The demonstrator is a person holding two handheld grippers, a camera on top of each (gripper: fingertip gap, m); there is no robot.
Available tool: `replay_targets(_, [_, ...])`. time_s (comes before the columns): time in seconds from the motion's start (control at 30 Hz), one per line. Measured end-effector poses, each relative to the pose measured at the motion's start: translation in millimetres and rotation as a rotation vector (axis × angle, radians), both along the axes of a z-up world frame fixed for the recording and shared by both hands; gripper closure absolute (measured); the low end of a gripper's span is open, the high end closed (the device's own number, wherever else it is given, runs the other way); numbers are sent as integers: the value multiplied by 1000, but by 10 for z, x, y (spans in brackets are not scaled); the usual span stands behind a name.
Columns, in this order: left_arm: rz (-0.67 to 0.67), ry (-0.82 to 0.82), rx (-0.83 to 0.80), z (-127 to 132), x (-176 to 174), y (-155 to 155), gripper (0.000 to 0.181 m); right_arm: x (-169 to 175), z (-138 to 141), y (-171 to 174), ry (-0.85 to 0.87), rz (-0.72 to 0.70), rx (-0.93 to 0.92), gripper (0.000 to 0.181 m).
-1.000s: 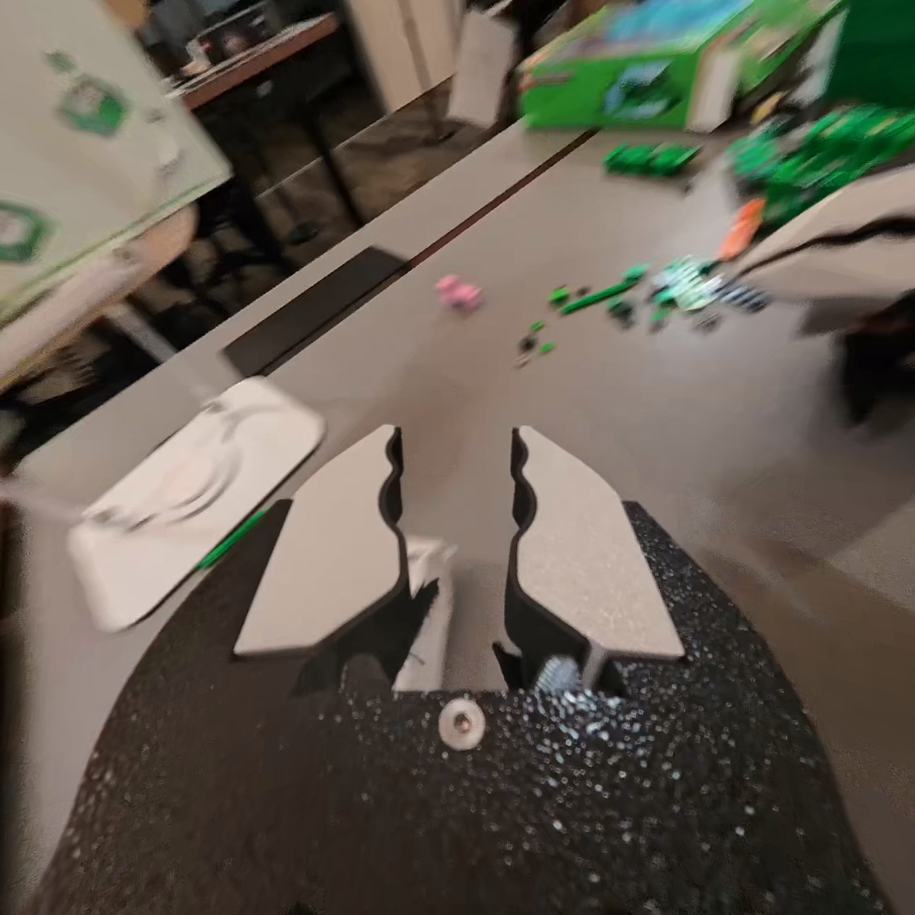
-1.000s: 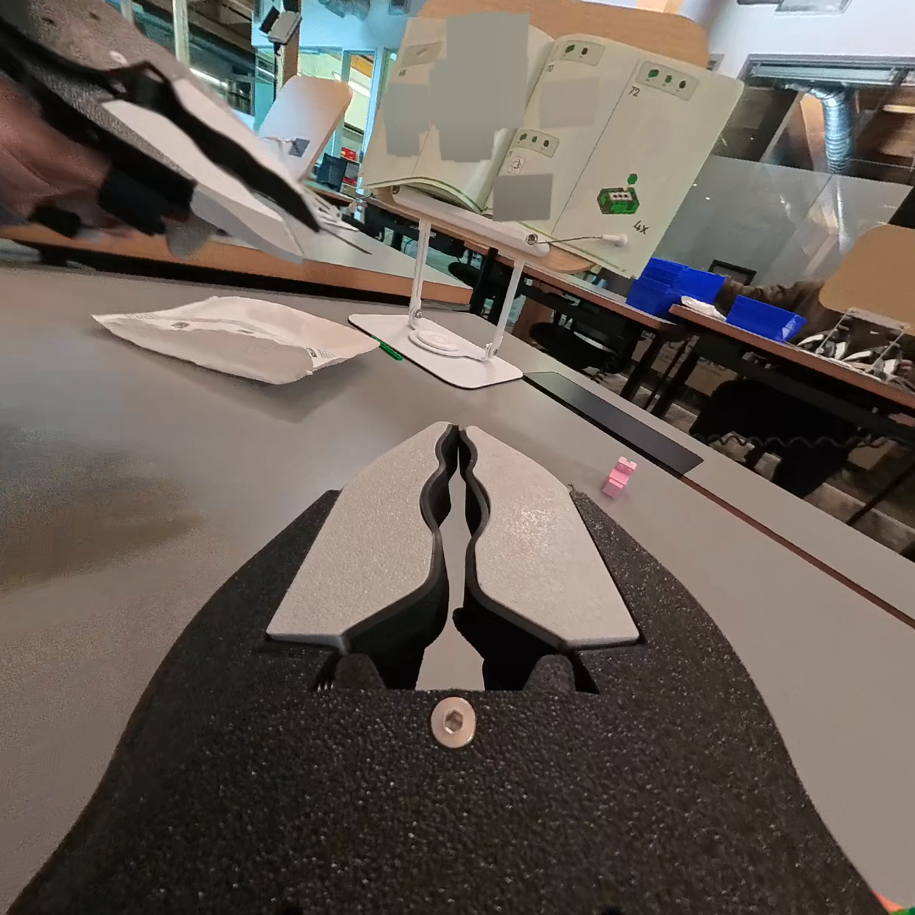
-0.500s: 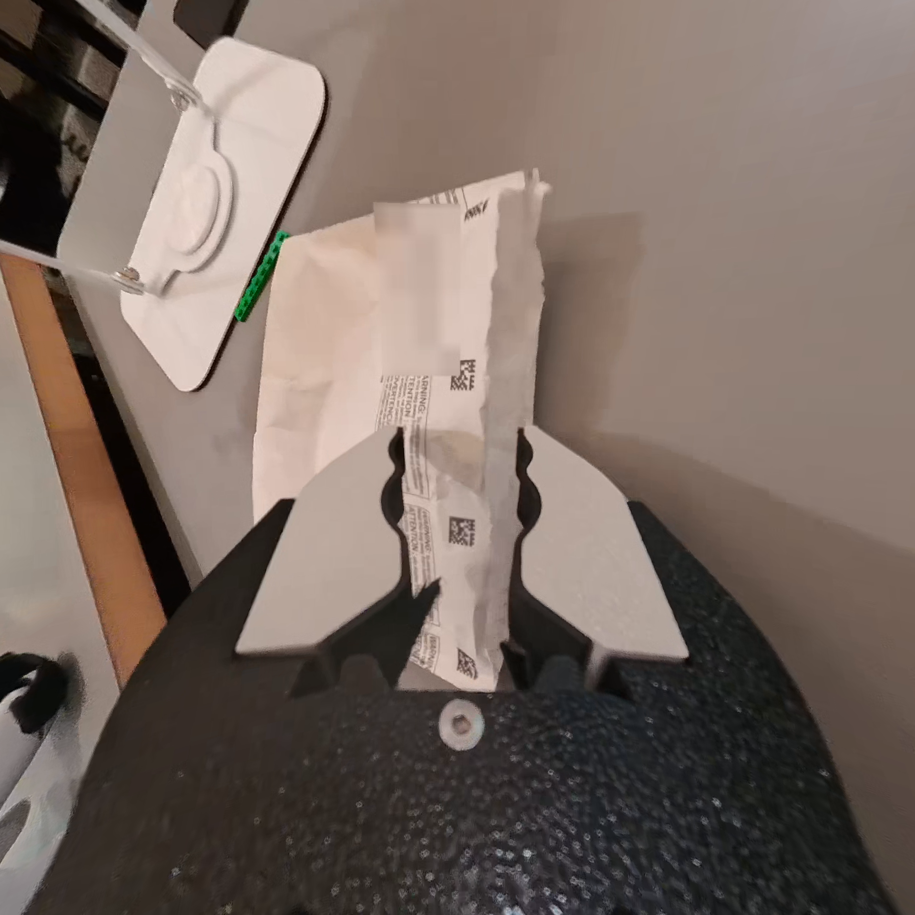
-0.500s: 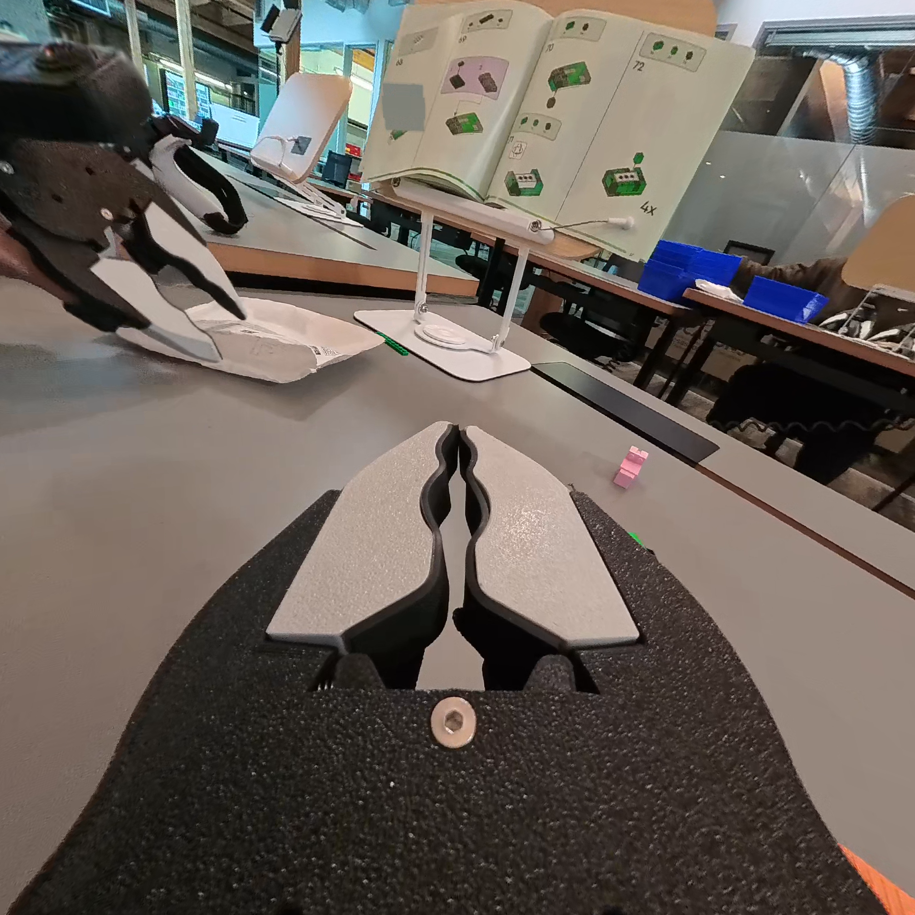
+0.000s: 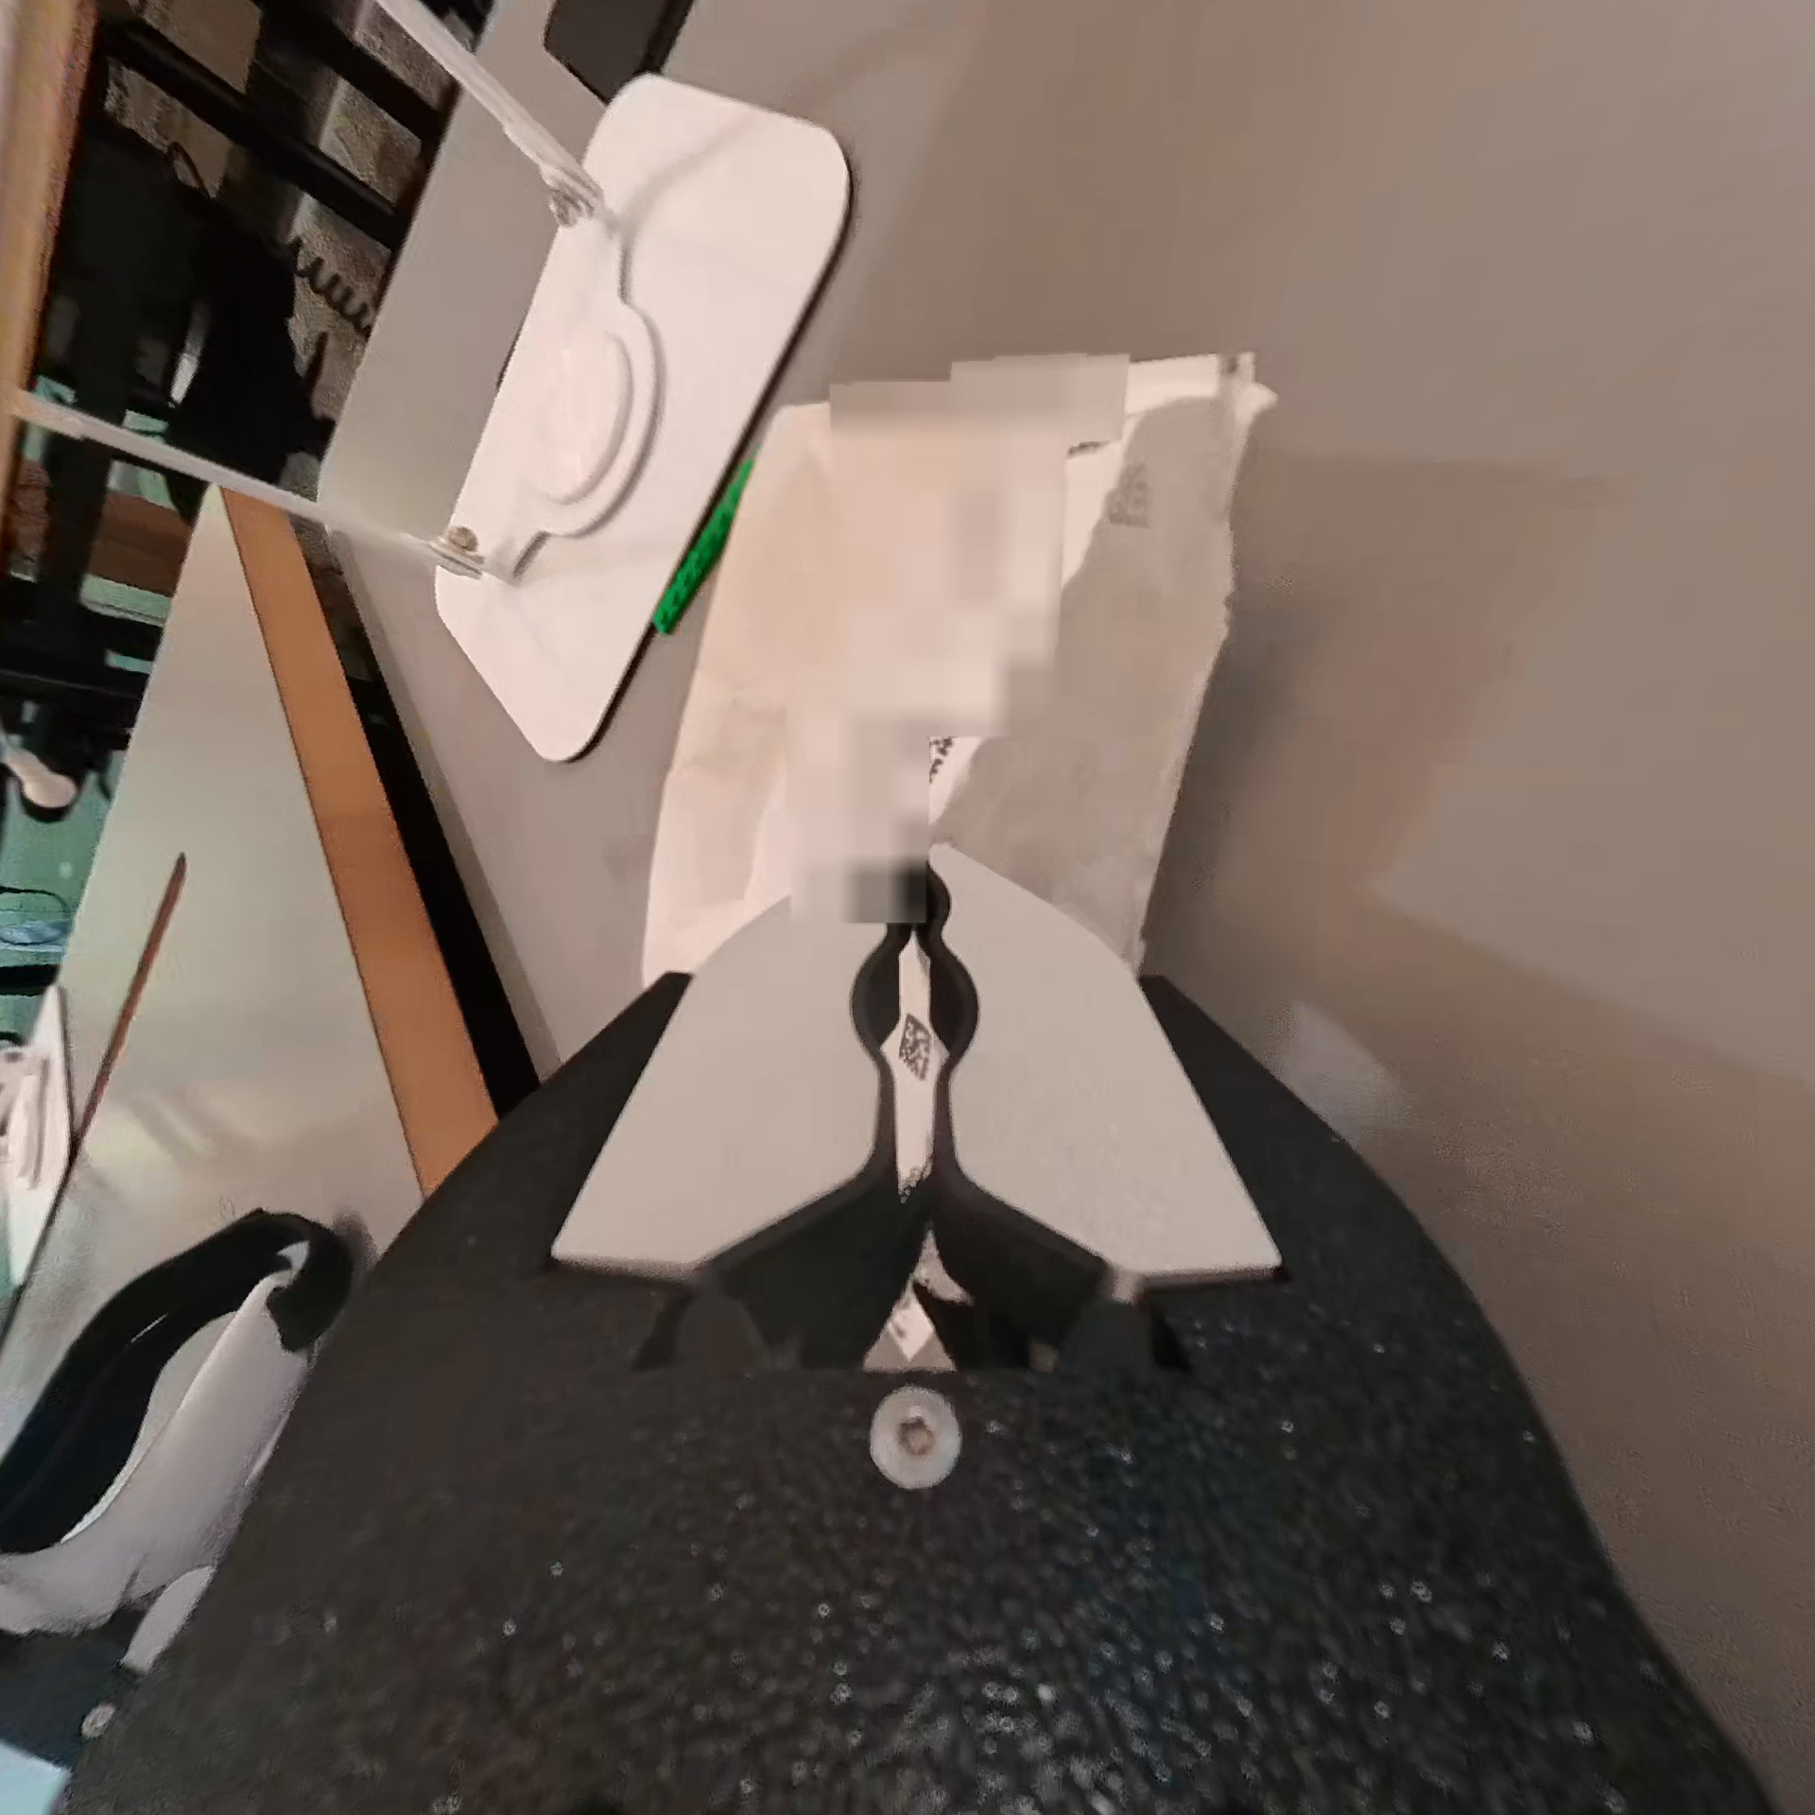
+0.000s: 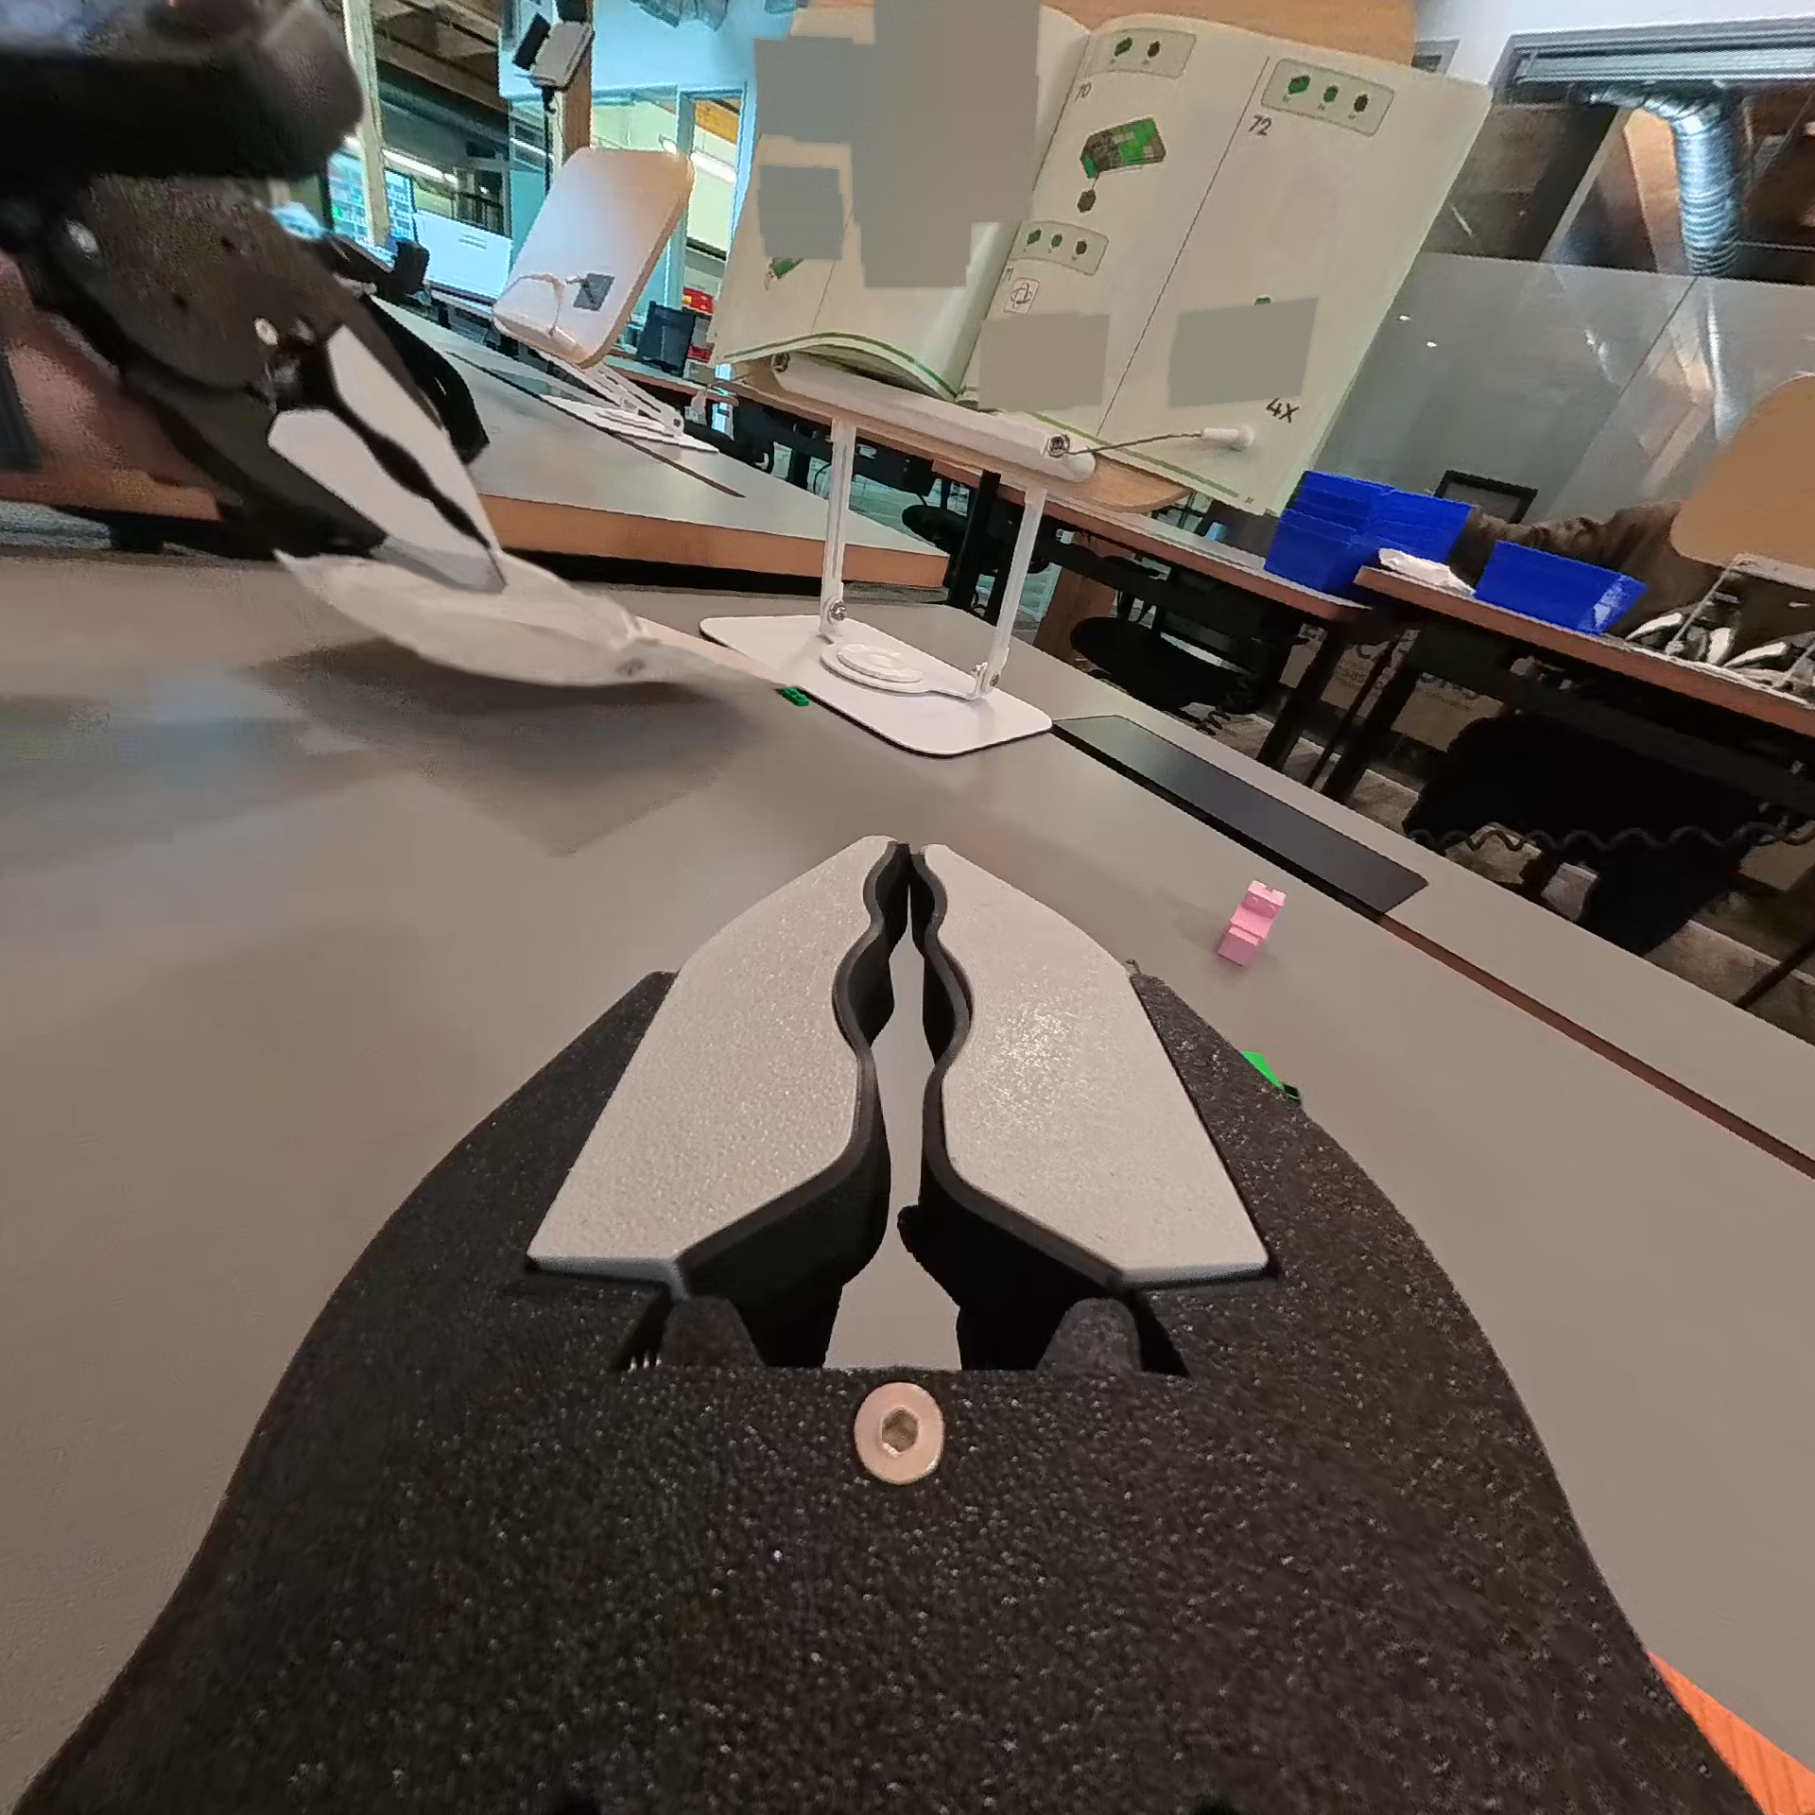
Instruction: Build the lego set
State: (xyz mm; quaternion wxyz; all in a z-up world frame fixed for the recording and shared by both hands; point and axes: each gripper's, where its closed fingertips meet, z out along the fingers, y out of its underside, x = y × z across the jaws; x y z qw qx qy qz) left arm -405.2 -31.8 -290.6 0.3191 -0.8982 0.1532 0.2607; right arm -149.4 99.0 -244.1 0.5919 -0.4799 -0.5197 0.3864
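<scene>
A white paper bag (image 5: 1090, 707) lies on the grey table beside the white base of the book stand (image 5: 629, 432). My left gripper (image 5: 915, 913) is shut on the near edge of the bag. In the right wrist view the left gripper (image 6: 432, 550) shows at the far left, pinching the bag (image 6: 511, 629), whose near end is off the table. My right gripper (image 6: 906, 850) is shut and empty, low over the table. A small pink lego piece (image 6: 1249, 923) stands to its right.
An open instruction book (image 6: 1129, 226) rests on the white stand (image 6: 884, 678). A thin green lego piece (image 5: 702, 560) lies between stand base and bag. A green piece (image 6: 1267, 1071) sits by my right gripper. Blue bins (image 6: 1375, 530) sit on a far table. My right fingertips sit around 30 centimeters from my left ones. The small pink lego piece (image 6: 1249, 923) is about 25 centimeters from my right fingertips and 35 centimeters from my left.
My left gripper swung from the lego pile to the paper bag, came down over its edge and closed on it. The bag's end has lifted. My right gripper has hardly moved.
</scene>
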Motion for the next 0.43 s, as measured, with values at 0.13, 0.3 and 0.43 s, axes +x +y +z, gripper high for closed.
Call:
replay_targets(0.13, [6, -112, 44, 233, 181, 227, 181, 27, 10, 64, -1, -39, 4, 181])
replay_targets(0.3, [-42, -208, 75, 294, 562, 632, 181, 140, 67, 282, 4, -147, 29, 181])
replay_targets(0.43, [-75, -310, 33, 193, 776, 820, 181, 387, 176, 637, 18, -319, 103, 179])
